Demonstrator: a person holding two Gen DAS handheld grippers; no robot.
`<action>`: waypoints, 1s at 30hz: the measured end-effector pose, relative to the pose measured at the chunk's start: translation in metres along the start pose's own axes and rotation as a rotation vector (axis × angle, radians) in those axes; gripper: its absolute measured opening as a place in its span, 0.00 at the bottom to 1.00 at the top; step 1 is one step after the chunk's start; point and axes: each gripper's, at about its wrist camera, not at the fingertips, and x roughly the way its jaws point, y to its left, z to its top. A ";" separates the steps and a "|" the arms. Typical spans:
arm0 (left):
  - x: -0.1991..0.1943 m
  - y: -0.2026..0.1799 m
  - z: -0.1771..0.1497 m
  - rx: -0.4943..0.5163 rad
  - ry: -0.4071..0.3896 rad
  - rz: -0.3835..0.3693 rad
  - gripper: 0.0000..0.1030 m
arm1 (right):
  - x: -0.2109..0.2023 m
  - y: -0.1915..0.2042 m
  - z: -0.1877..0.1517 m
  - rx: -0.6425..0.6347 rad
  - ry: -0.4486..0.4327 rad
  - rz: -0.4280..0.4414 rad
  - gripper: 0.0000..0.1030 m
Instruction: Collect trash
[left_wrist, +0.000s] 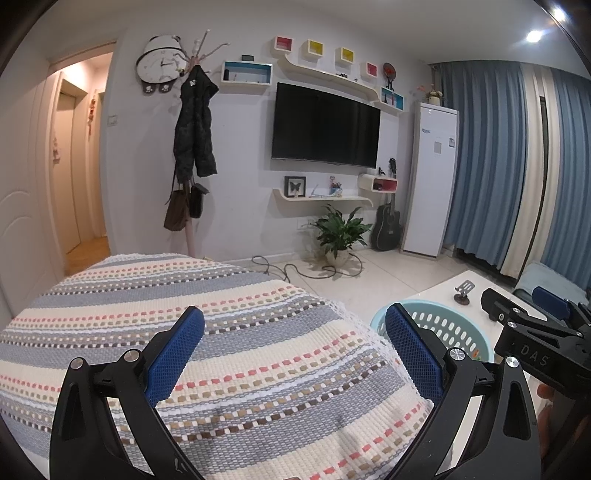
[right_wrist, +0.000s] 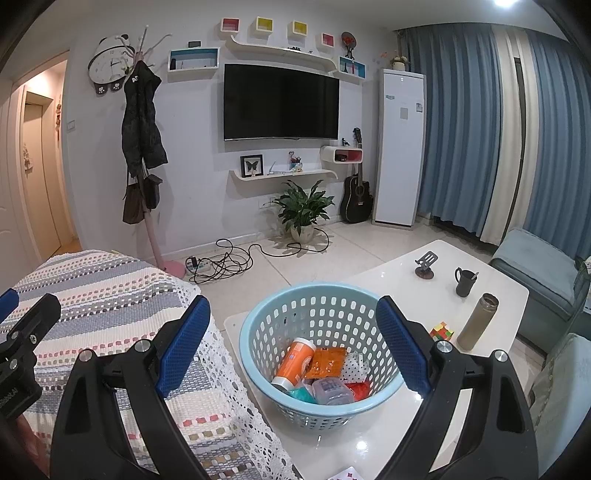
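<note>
while both grippers (left_wrist: 295, 350) (right_wrist: 293, 338) gape empty, one basket (right_wrist: 258, 325) holds perhaps six trash pieces (right_wrist: 317, 373).

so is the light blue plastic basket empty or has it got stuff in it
Partly filled. The light blue perforated plastic basket holds an orange-and-white bottle lying tipped, an orange packet and a clear plastic container.

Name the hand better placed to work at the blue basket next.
Right, probably. The right gripper is open and frames the blue basket on the white table. The left gripper, also open, faces the striped cover.
</note>
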 end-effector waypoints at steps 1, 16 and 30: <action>0.000 0.000 0.000 0.001 -0.001 0.000 0.93 | 0.000 0.000 0.000 0.000 0.001 0.002 0.84; -0.001 -0.002 0.000 0.005 -0.003 0.002 0.93 | 0.001 0.000 0.001 -0.001 0.003 0.002 0.84; -0.001 -0.001 0.000 0.007 -0.004 0.002 0.93 | 0.001 0.002 -0.004 -0.002 0.011 0.002 0.84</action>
